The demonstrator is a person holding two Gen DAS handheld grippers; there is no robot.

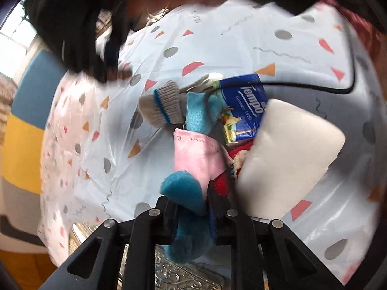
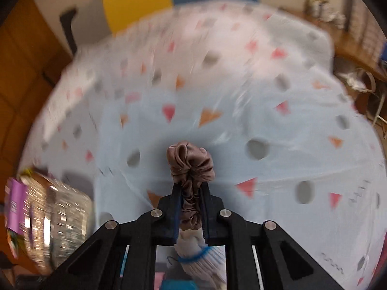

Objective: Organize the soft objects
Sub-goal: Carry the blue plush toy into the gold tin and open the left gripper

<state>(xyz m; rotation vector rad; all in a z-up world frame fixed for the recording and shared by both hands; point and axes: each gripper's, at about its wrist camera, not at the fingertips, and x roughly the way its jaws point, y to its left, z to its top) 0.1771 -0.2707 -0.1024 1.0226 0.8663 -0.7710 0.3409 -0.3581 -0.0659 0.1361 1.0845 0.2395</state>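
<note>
My left gripper (image 1: 193, 200) is shut on a blue plush toy (image 1: 186, 193) with a pink satin part (image 1: 198, 154), held over a pile of soft things. The pile holds a grey knit glove with a blue band (image 1: 162, 106), a blue Tempo tissue pack (image 1: 244, 106), a white foam pad (image 1: 285, 154) and something red (image 1: 222, 181) underneath. My right gripper (image 2: 191, 193) is shut on a brown satin scrunchie (image 2: 191, 166), held above the patterned tablecloth (image 2: 217, 111). A grey glove (image 2: 203, 263) shows below the right gripper.
The table wears a pale cloth (image 1: 101, 145) with triangles and dots. A black cable (image 1: 314, 87) crosses it. An embossed silver box (image 1: 174, 273) sits under the left gripper. A blurred shiny packet (image 2: 48, 220) lies at the left. A dark-sleeved arm (image 1: 72, 36) reaches in.
</note>
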